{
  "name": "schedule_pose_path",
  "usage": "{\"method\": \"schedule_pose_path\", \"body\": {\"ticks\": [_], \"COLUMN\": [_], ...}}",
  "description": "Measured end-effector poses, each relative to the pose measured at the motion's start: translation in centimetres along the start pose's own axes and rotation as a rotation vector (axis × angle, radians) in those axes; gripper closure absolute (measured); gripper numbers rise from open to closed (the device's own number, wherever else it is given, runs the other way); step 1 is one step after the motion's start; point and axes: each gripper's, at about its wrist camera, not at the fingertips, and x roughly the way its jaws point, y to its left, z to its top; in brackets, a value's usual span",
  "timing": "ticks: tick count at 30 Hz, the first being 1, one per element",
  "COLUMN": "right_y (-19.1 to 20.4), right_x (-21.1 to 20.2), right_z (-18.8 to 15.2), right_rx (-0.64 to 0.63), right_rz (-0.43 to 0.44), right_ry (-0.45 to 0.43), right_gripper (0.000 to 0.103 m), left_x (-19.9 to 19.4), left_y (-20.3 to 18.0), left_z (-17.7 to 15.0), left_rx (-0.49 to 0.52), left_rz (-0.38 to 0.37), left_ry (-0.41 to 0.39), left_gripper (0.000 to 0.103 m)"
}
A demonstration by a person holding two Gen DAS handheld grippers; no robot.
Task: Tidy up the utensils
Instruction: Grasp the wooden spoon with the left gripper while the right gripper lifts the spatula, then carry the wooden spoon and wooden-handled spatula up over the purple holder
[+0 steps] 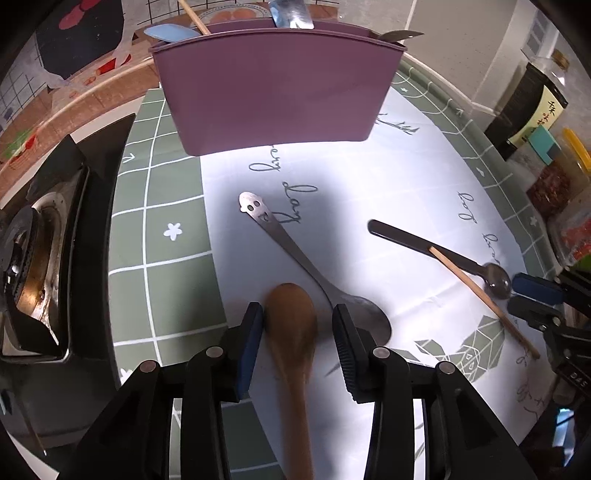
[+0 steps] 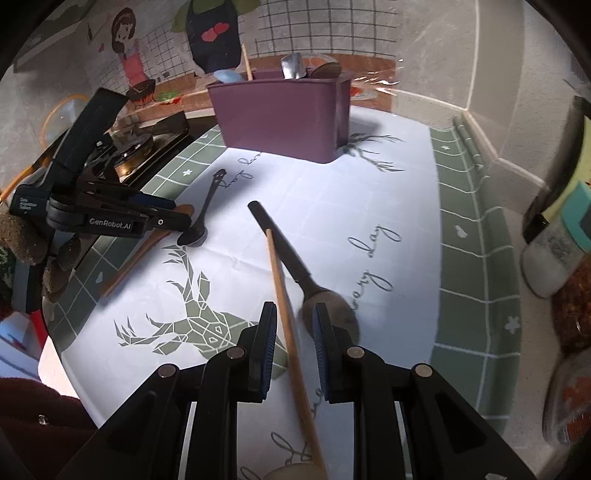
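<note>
Deer-print tablecloth, purple caddy, fingers flanking wooden spoon

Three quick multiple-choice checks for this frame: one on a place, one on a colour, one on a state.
1. The metal spoon with the cut-out face on its handle lies:
A. inside the holder
B. on the pale cloth in front of the holder
C. on the stove

2. The utensil holder is:
A. green
B. white
C. purple

3. The holder is:
A. upright with utensils in it
B. tipped on its side
C. upright and empty

Key:
1 B: the metal spoon lies flat on the cloth, on the near side of the holder.
2 C: the holder has purple walls in both views.
3 A: it stands on its base, and a blue spatula and other utensils stick out above its rim.
</note>
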Motion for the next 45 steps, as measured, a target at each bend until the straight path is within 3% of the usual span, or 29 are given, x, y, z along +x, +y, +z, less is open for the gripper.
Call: {"method": "schedule_pose_path", "body": {"ticks": [12,20,32,35,36,40,45], "right_y": [1.8,1.4,-0.6,-1.3,-1.5,-2.1,-2.6], "right_x": [3.4,4.5,0.4,-1.0,-1.5,-3.2,-4.9], "right_z": [2.3,2.6,3.5,3.9,4.0,4.4,4.6], "right_rx": [-0.058,-0.057,0.082,0.116,0.128,0.154,0.180], "right_rz": [0.039,0.003,0.017,0.022,0.023,0.023,0.027], "right_ry": [0.032,0.040,-0.070,-0.111,-0.128,-0.174,-0.217], "right_gripper": [0.091,0.097,0.098,0.098,0.098,0.098,0.098], "left_x": [-0.9,-0.8,0.0,0.1,0.1,-1.5,-6.7], "left_y": [1.2,1.1,0.3,0.1,0.1,0.7,1.3], "left_z": [-1.4,-1.4,-0.3,-0.1,-0.1,-0.4,-1.3], "left_rx": [-0.043,-0.045,-0.031,-0.036,-0.042,-0.117,-0.203], "left_rz": [-0.001,0.001,0.074,0.090,0.092,0.040,-0.042], "left_ry": [-0.003,-0.001,0.026,0.028,0.015,-0.068,-0.224], "left_gripper": [0.062,0.059,0.058,0.062,0.072,0.072,0.072]}}
